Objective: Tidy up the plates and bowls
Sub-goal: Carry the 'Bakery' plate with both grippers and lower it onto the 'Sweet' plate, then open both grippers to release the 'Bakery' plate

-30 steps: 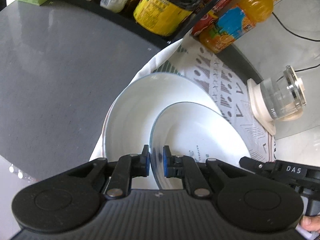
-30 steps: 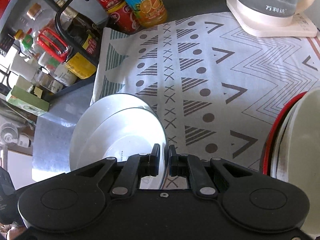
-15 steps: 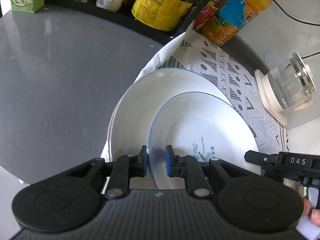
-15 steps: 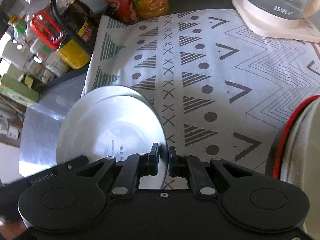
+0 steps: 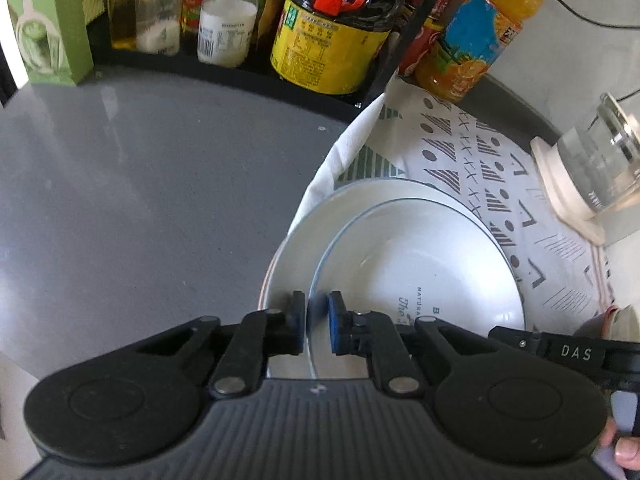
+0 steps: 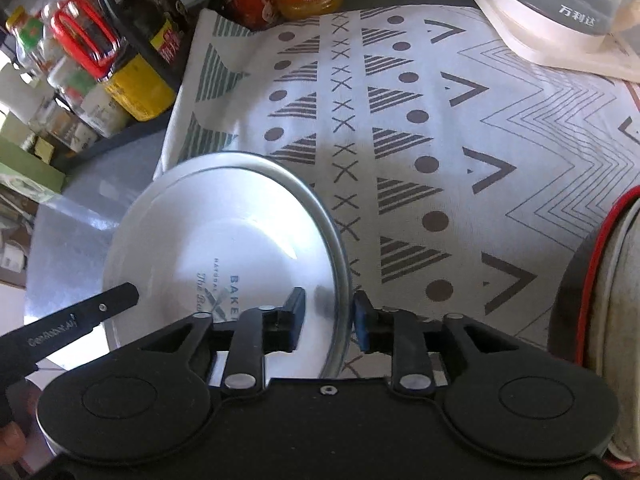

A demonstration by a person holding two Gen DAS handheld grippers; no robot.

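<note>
Left wrist view shows my left gripper [image 5: 316, 322] clamped narrow on the near-left rim of the upper plate [image 5: 420, 276], 1 blue pad inside the rim and 1 outside. That plate sits nested in the larger plate [image 5: 296, 264] under it, and both rest on the corner of the patterned cloth [image 5: 460, 152], at the cloth edge that meets the grey counter [image 5: 140, 184].

From my right wrist, my right gripper [image 6: 329, 316] straddles the opposite side of the same upper plate, the side toward the middle of the cloth. Its jaws are opening: the rim runs up between the 2 pads, but neither pad presses on it, so on this side I have let go.

What the coming move turns on, as I judge it: the upper plate is round, so there is no long axis to line up; what matters is that its rim runs straight through both pairs of jaws, and only my left holds it. My left hand is therefore the 1 that controls whether the plate settles flat inside the larger plate. My right needs to draw back along the rim line, away from the plates and over the cloth, without catching the edge.

Beyond the cloth's far side from the plates, a red-rimmed stack of dishes [image 6: 608, 280] waits, nearer my right hand than my left.
</note>
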